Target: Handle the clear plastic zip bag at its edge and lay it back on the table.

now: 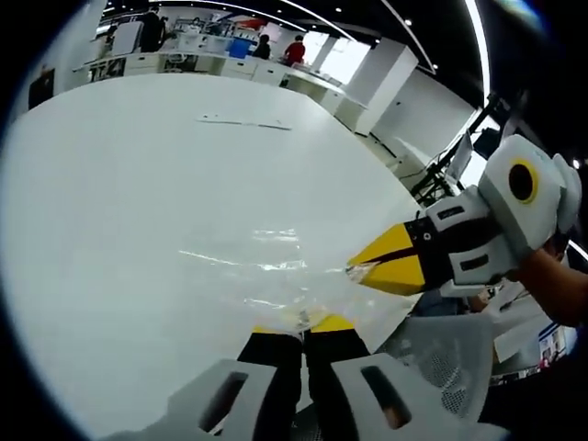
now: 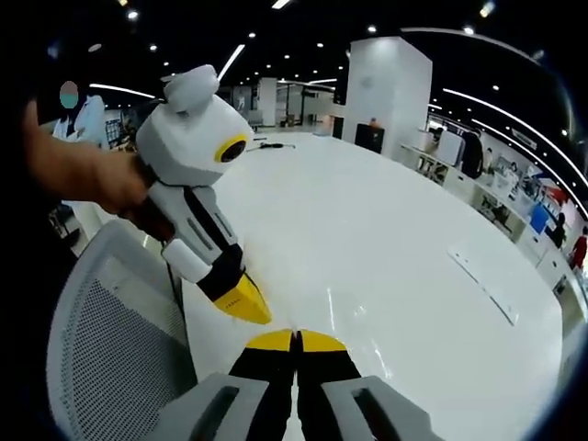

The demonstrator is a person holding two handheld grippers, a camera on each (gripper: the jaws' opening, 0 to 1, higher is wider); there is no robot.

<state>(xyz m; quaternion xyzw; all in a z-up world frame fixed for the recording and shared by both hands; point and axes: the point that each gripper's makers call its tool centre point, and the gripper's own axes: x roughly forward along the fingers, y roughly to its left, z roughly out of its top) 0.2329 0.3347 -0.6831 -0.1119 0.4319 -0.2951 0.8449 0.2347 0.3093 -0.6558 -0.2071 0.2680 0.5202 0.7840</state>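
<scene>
both grippers, left [image 1: 305, 323] and right [image 1: 360, 269], pinch the bag [image 1: 253, 276] at its near edge, jaws closed on film, the rest lying on the table [image 1: 138, 184]. probably the lay-down step; next, lower and release.

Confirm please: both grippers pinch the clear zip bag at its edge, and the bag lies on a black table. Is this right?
Not fully. The table is white, not black, as the left gripper view shows. The left gripper and right gripper do pinch the clear zip bag at its edge.

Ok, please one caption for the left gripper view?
Both grippers pinch the clear plastic zip bag over the white table.
</scene>
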